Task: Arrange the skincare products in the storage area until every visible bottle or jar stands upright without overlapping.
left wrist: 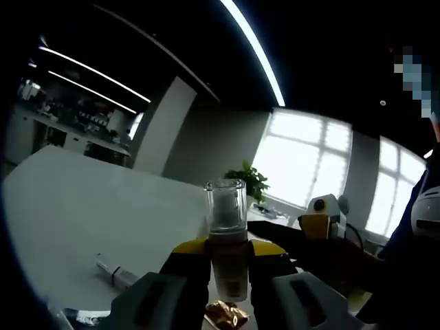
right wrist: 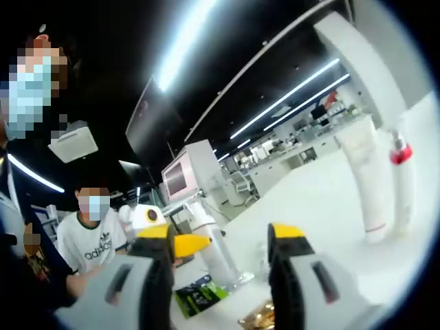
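My left gripper is shut on a small upright bottle with a clear cap and a pale body, held above the white table. My right gripper stands open, with nothing between its jaws. Beyond its jaws a white bottle stands on the table, with the other gripper's yellow tip beside it. A tall white tube and a slim bottle with a red collar stand upright at the right. In the left gripper view the right gripper sits at the right.
A thin white tube lies flat on the table at the left. A gold foil piece lies under the jaws. A green and black packet lies by the white bottle. One person stands close by and another sits behind.
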Action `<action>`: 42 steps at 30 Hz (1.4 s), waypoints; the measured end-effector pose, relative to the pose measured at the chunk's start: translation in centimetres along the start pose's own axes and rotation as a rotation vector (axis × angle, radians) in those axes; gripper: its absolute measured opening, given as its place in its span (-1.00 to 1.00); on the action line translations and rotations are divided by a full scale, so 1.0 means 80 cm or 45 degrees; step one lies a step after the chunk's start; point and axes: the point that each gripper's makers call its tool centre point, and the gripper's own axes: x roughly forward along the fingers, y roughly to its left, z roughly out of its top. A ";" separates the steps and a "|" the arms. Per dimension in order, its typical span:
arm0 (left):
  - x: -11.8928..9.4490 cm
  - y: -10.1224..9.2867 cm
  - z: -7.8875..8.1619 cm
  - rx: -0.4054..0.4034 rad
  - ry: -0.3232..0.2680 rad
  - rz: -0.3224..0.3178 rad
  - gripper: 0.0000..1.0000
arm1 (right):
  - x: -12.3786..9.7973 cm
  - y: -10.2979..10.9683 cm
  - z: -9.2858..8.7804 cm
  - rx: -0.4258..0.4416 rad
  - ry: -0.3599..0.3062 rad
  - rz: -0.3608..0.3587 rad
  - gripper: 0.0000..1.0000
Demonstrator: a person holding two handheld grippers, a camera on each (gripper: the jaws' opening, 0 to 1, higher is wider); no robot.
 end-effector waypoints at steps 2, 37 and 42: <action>0.000 0.000 0.000 0.006 0.005 0.002 -0.60 | 0.001 0.003 0.005 -0.006 -0.005 0.002 0.10; 0.008 -0.007 -0.016 0.251 0.110 0.119 -0.60 | 0.043 0.010 -0.009 -0.547 0.163 -0.236 0.58; 0.009 -0.011 -0.015 0.262 0.113 0.114 -0.60 | 0.042 0.011 -0.005 -0.599 0.158 -0.253 0.32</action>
